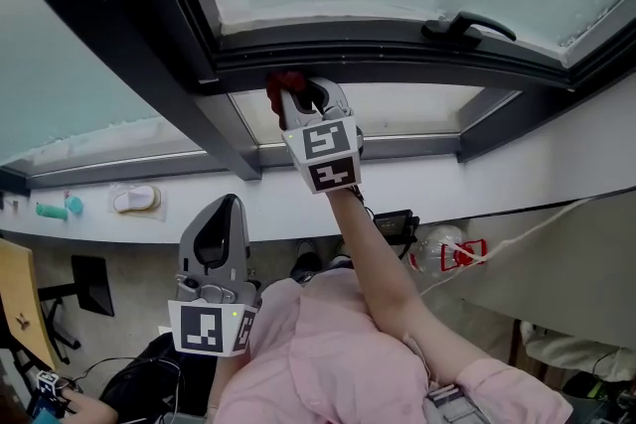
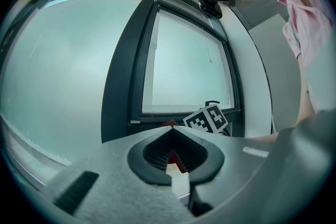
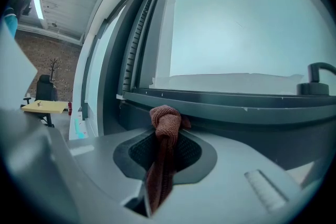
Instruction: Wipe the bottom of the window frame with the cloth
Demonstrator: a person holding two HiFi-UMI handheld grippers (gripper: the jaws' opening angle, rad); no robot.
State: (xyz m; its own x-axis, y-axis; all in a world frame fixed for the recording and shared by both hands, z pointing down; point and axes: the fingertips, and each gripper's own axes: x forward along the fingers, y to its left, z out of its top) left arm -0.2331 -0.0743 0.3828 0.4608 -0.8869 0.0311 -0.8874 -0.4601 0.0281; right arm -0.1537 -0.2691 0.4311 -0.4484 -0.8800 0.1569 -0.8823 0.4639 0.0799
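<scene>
Dark window frame; one red cloth pinched in right claw at frame; left claw closed, empty.

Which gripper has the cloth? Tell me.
The right gripper, up at the window frame: a red-brown cloth is pinched between its jaws. The left gripper hangs lower, shut on nothing.

Cloth sat in right gripper at centre, against window frame; left gripper lower left, handle upper right.
</scene>
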